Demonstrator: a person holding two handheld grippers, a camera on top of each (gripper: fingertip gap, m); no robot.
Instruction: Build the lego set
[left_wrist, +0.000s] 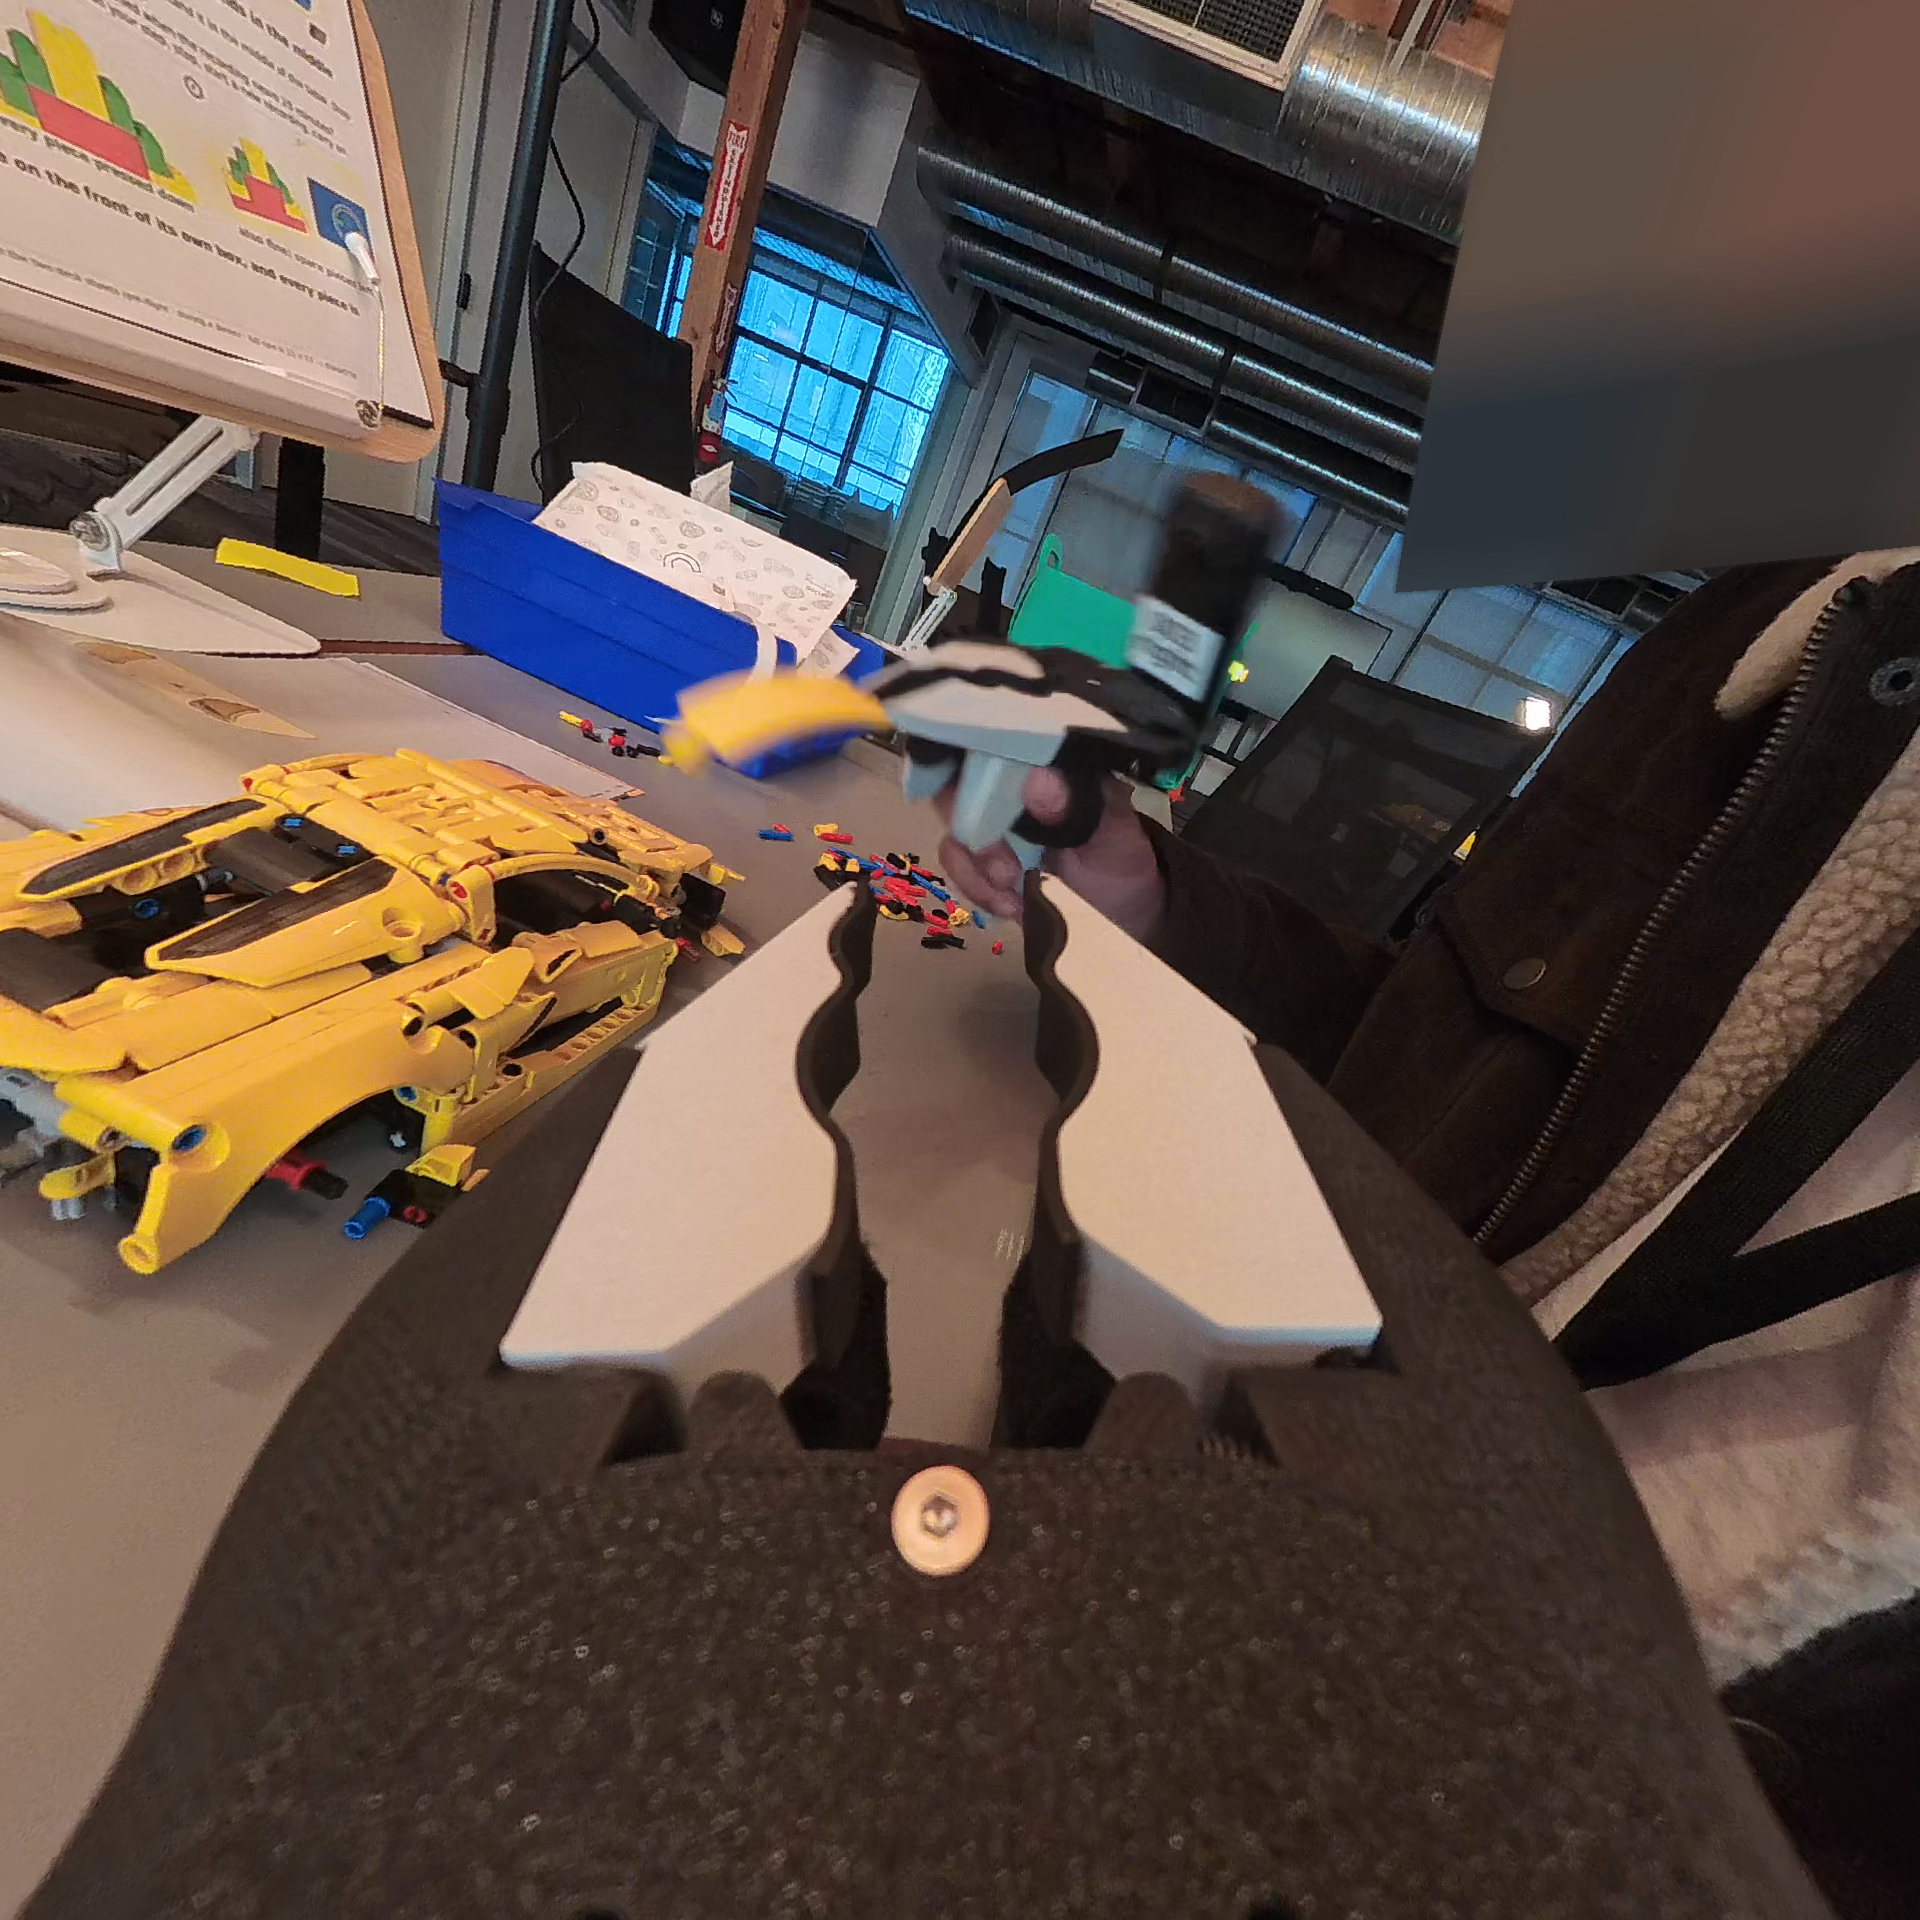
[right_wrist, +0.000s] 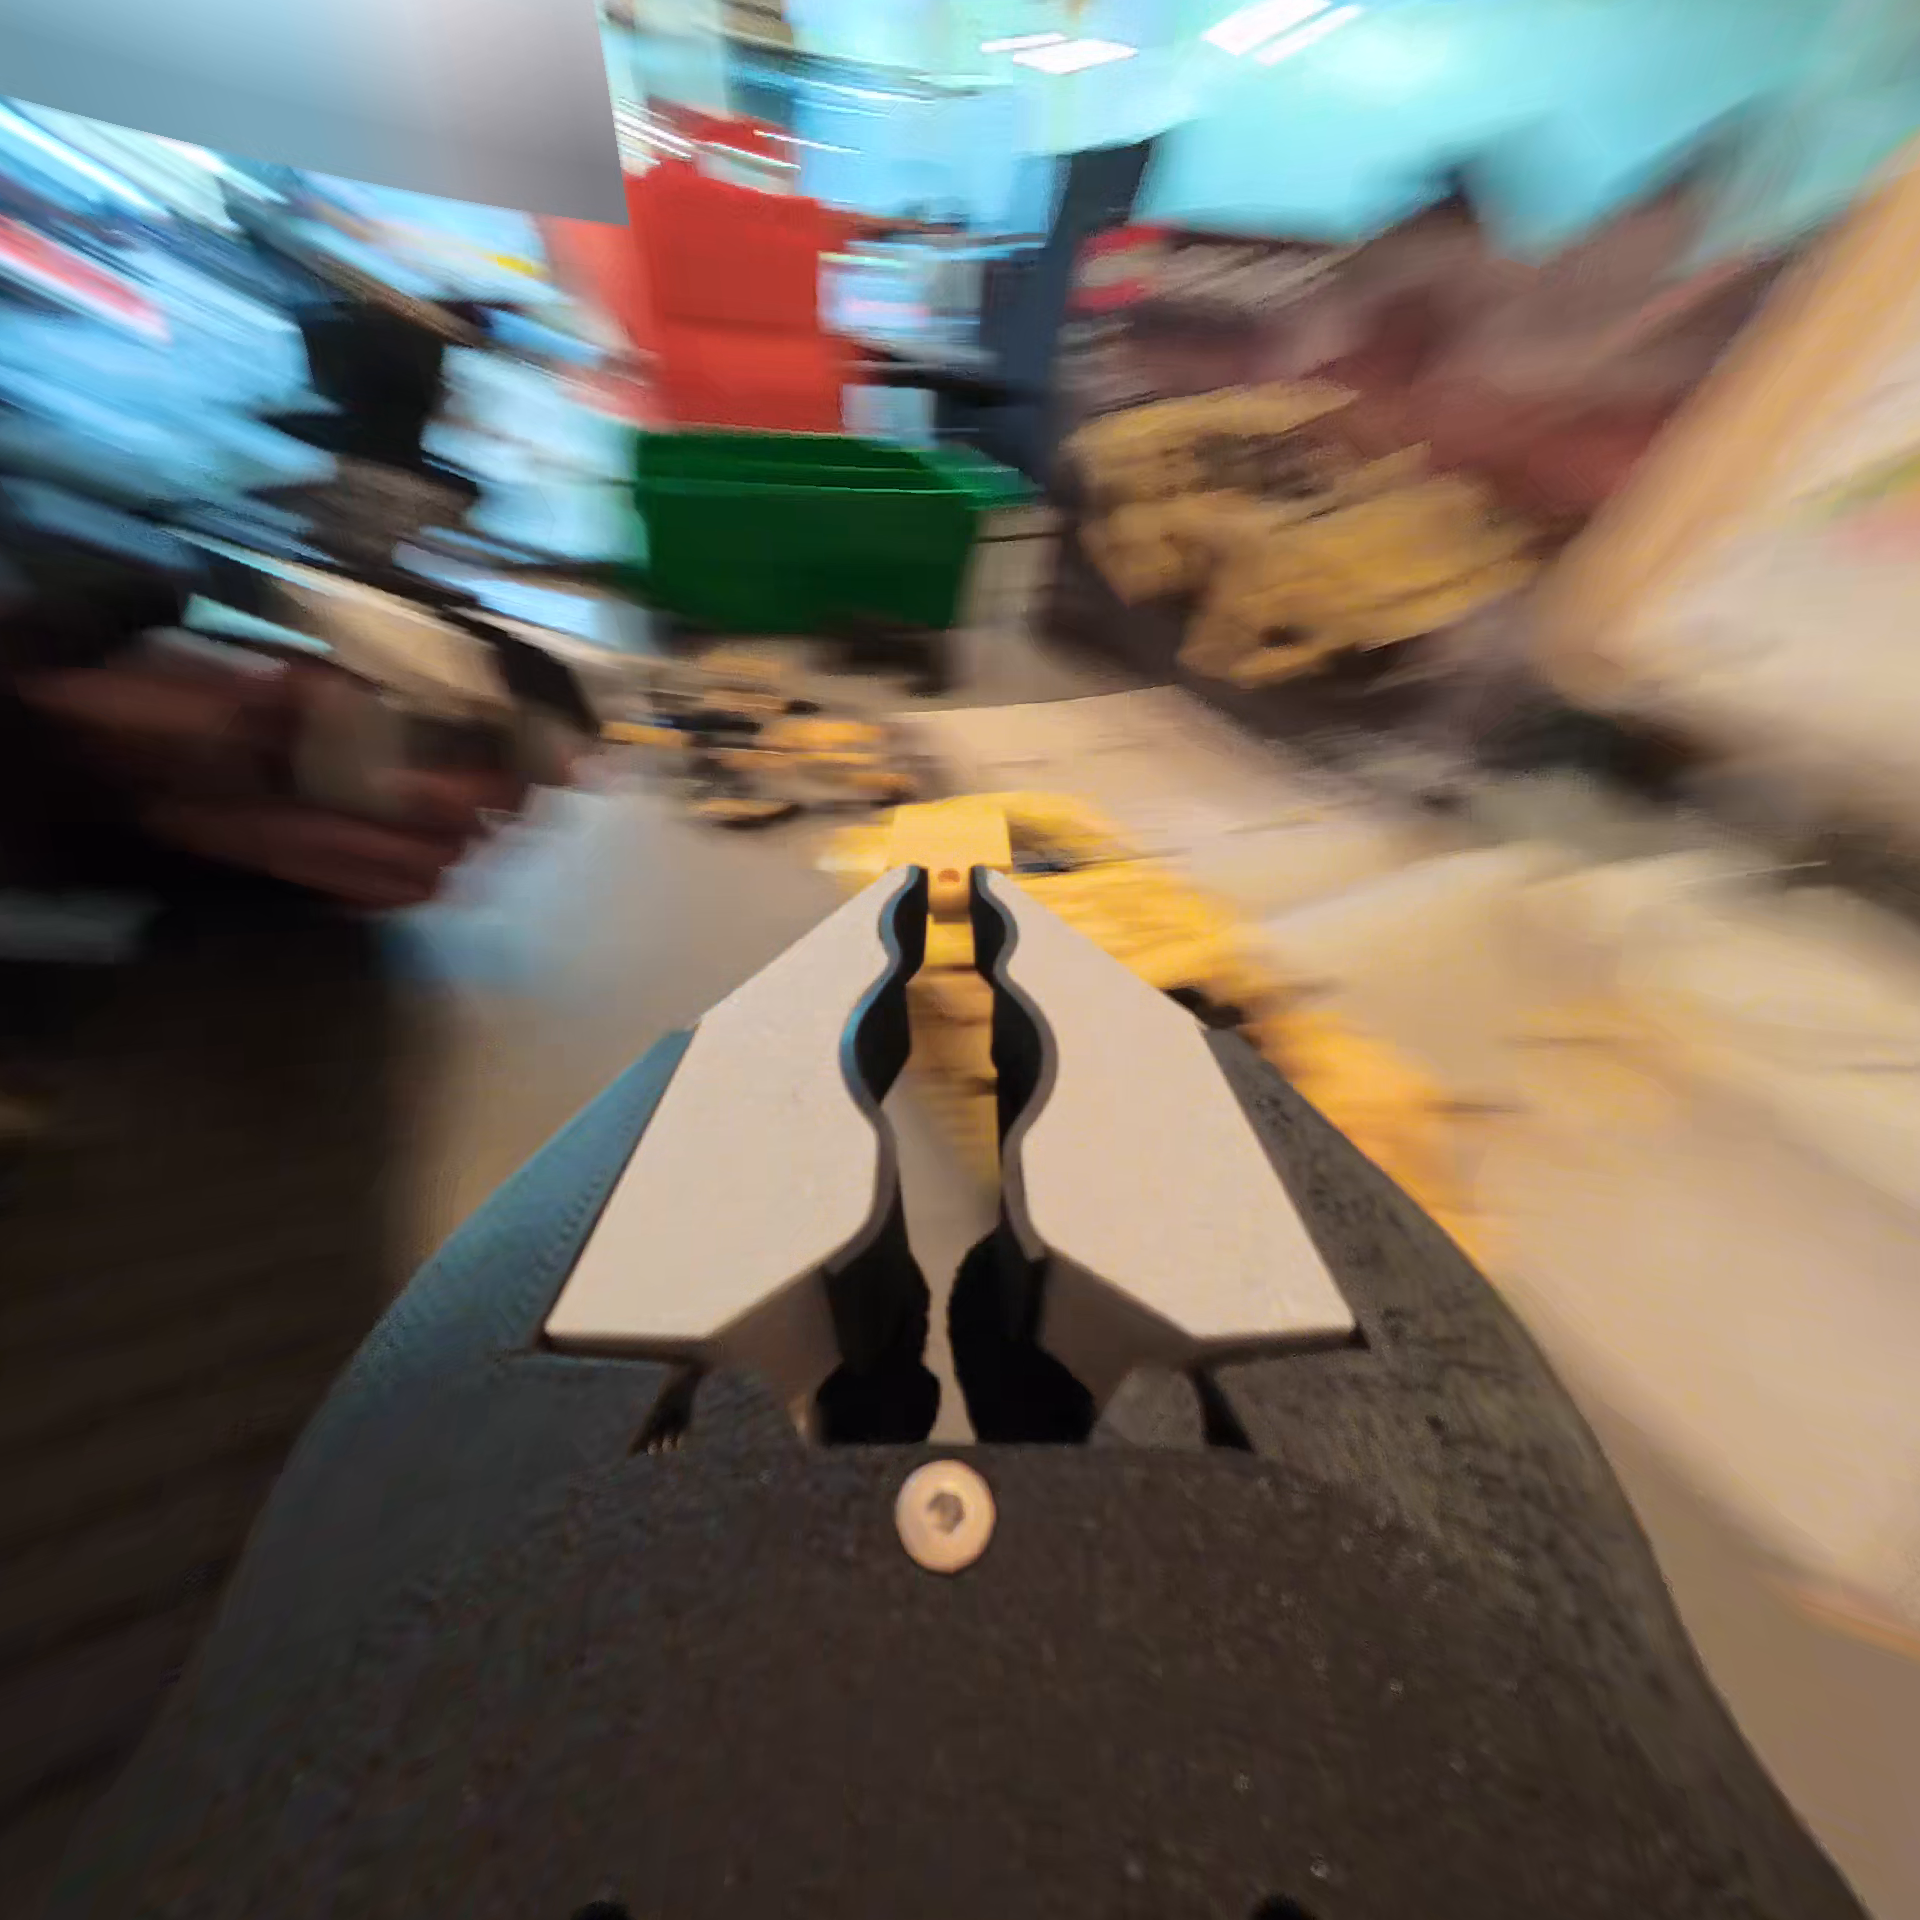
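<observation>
A partly built yellow lego car (left_wrist: 312, 966) lies on the grey table (left_wrist: 260, 1403) at the left. A pile of small red, blue, black and yellow pins (left_wrist: 904, 894) lies just beyond my left gripper (left_wrist: 940, 899), which is open and empty above the table. My right gripper (left_wrist: 904, 698), blurred, hovers above the pins and is shut on a curved yellow panel (left_wrist: 769, 717). In the heavily blurred right wrist view, my right gripper (right_wrist: 948, 883) has its jaws nearly closed on the yellow panel (right_wrist: 951, 836).
A blue bin (left_wrist: 603, 613) with patterned paper stands at the back. An instruction board (left_wrist: 187, 187) on a stand is at the far left. A person's brown jacket (left_wrist: 1558, 935) fills the right side. A green bin (right_wrist: 800, 530) shows in the right wrist view. Across from one pair of fingers to the other is roughly 12 cm. The partly built yellow lego car (left_wrist: 312, 966) is about 15 cm from both grippers' fingertips.
</observation>
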